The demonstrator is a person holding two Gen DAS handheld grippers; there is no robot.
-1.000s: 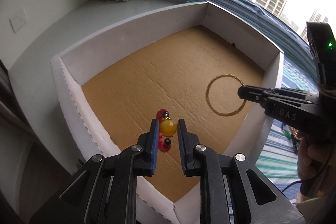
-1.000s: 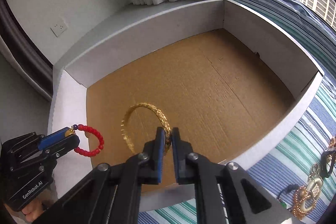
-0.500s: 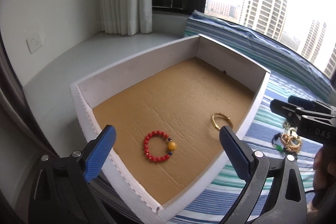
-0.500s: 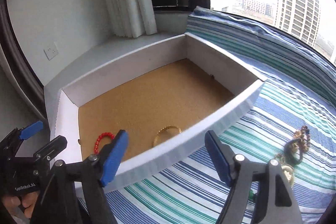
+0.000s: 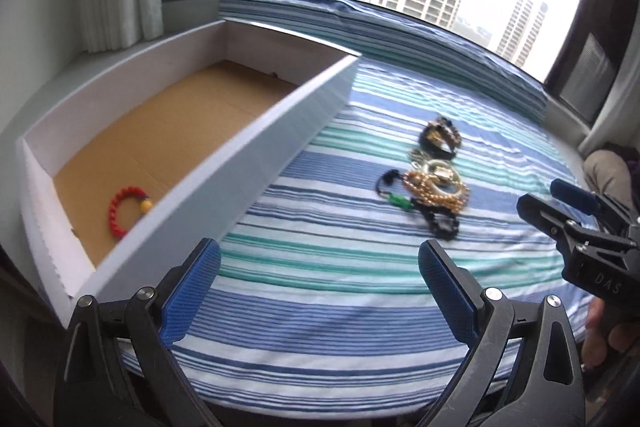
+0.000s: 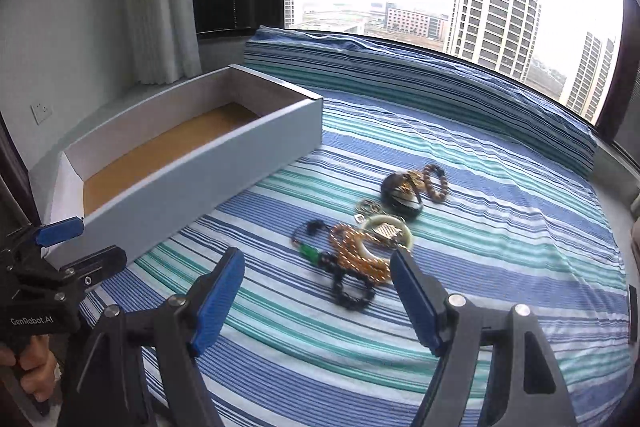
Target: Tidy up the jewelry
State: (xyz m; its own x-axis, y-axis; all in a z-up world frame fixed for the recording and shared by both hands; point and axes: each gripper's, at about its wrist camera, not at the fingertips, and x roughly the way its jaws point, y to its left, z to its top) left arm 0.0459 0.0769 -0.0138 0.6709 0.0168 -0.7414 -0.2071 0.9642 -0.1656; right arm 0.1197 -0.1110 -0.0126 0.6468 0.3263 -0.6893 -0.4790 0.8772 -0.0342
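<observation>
The box (image 5: 248, 163) is showing smooth matt white walls, and its floor is looking like brown corrugated cardboard. The striped bedcover (image 6: 500, 227) is appearing as a soft woven cloth, matt. The red bead bracelet (image 5: 124, 211) is shining a little, like glossy plastic or glass. The jewelry pile (image 6: 372, 247) is mixing shiny golden metal, dark beads and one pale smooth ring. The fingers (image 6: 218, 301) are wearing blue textured pads on matt black plastic.

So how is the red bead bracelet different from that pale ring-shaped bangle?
The red bead bracelet lies alone inside the white box; the pale bangle sits on the striped cloth, tangled with gold chains. The bracelet is strung beads with one yellow bead; the bangle looks like one smooth ring. Both lie flat.
</observation>
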